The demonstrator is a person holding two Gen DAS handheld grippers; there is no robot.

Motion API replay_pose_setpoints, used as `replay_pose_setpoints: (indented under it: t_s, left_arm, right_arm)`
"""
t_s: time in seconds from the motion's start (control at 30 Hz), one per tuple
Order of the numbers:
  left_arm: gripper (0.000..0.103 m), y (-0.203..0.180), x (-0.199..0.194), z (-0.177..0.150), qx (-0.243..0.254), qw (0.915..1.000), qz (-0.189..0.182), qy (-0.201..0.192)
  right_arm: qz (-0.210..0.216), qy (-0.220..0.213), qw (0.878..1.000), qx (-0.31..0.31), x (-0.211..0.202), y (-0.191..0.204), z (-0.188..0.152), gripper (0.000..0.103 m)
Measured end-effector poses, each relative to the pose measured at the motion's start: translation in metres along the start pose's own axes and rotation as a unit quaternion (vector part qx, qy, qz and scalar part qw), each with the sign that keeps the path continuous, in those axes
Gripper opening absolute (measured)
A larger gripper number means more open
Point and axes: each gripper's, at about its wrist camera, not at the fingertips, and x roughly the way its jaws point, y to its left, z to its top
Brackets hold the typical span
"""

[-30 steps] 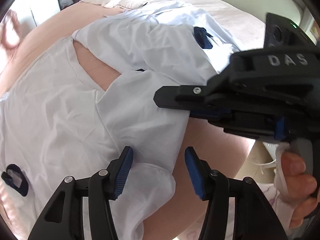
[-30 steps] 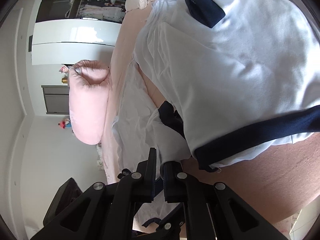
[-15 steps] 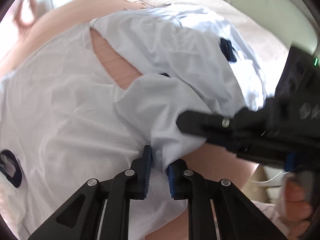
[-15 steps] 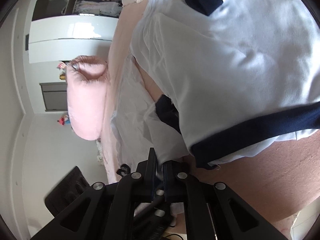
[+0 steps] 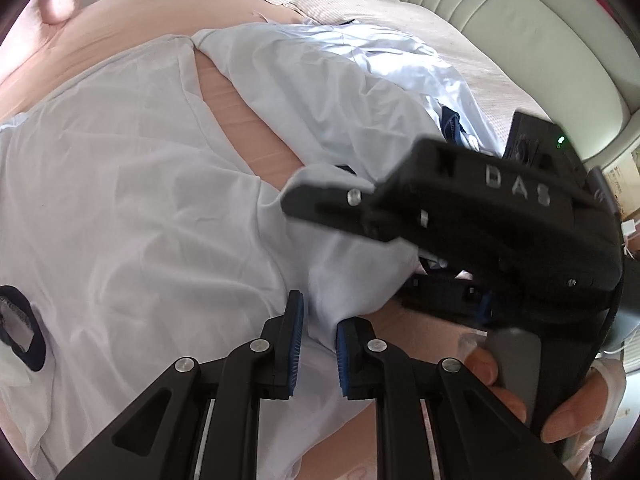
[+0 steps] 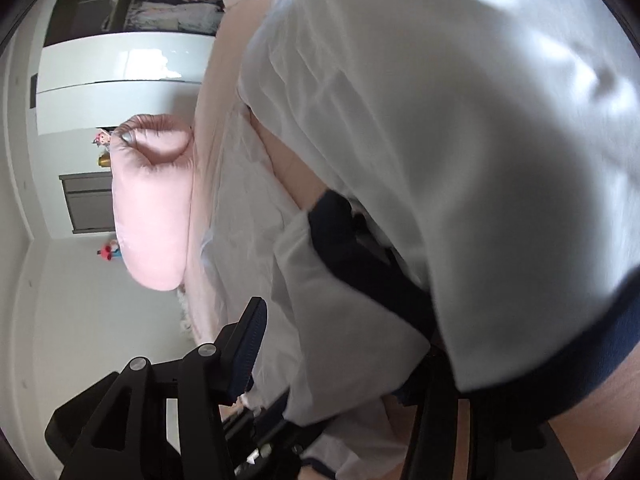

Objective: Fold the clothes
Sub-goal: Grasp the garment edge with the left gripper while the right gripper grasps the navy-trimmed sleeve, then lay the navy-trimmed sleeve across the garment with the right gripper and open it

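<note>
Pink bedding [image 5: 132, 28] covers the bed under everything, with a pale green padded headboard [image 5: 500, 20] curving along the far side. Seen from the left wrist, a white garment [image 5: 120, 220] with navy trim lies spread and rumpled across the sheet, a gap of pink showing between its two layers. The left gripper [image 5: 319, 330] has its blue-padded fingers drawn close together on a raised fold of the white cloth, which runs up between the pads; I judge this pinch is meant to carry that edge over for a fold. The right gripper [image 5: 460, 216] crosses just beyond, its black body lying over the same bunched cloth, a hand wrapped round its handle.

From the right wrist, a pink bolster [image 6: 150, 204] and white cupboards stand behind the bed. The garment fills most of the view, close and blurred, its navy band [image 6: 592, 348] hanging near the lens. The right gripper's fingers stand spread: one blue pad [image 6: 250, 344] shows at the left, the other finger is mostly hidden behind draped cloth. The fabric hangs in the gap without being clamped, likely released so the left can take over.
</note>
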Motion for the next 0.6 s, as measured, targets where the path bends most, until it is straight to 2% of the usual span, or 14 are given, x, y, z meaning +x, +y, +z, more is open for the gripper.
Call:
replay_pose_setpoints:
  t_s: [0.03,0.07,0.13,0.2,0.23,0.27,0.33,0.4,0.47,0.6]
  left_arm:
    - [0.013,0.000,0.000,0.000,-0.001,1.0000,-0.003,0.002]
    - [0.013,0.001,0.001,0.001,-0.002,1.0000,-0.005,0.004]
    - [0.013,-0.001,0.005,0.000,0.003,0.9998,-0.001,0.021]
    - [0.015,-0.005,0.006,-0.002,0.006,0.9994,0.017,0.028]
    - [0.020,-0.007,0.005,-0.003,0.005,0.9994,0.019,0.028]
    - [0.034,-0.008,0.005,-0.002,0.004,0.9994,0.018,0.029]
    - [0.052,-0.011,0.005,-0.001,0.001,0.9994,0.015,0.031]
    - [0.055,-0.015,0.006,0.000,-0.001,0.9993,0.012,0.037]
    - [0.062,-0.020,0.010,0.002,0.004,0.9988,0.016,0.045]
    - [0.062,-0.044,0.015,-0.002,0.056,0.9960,0.063,0.029]
  right_arm:
    - [-0.007,-0.010,1.000,-0.016,-0.002,0.005,0.000,0.024]
    - [-0.018,-0.016,0.999,-0.031,-0.003,0.010,0.000,0.002]
    - [-0.032,-0.023,0.998,-0.050,-0.006,0.015,0.001,0.003]
    - [-0.024,-0.032,0.998,-0.057,-0.012,0.017,0.001,0.003]
    - [-0.020,-0.037,0.997,-0.060,-0.015,0.017,0.001,0.002]
    - [-0.016,-0.043,0.997,-0.062,-0.018,0.018,0.001,0.002]
    - [-0.008,-0.054,0.996,-0.065,-0.026,0.019,0.003,0.002]
    - [0.010,-0.060,0.996,-0.066,-0.033,0.018,0.004,0.002]
    - [0.022,-0.067,0.995,-0.069,-0.042,0.016,0.005,0.002]
    - [0.036,-0.078,0.993,-0.075,-0.057,0.013,0.006,0.002]
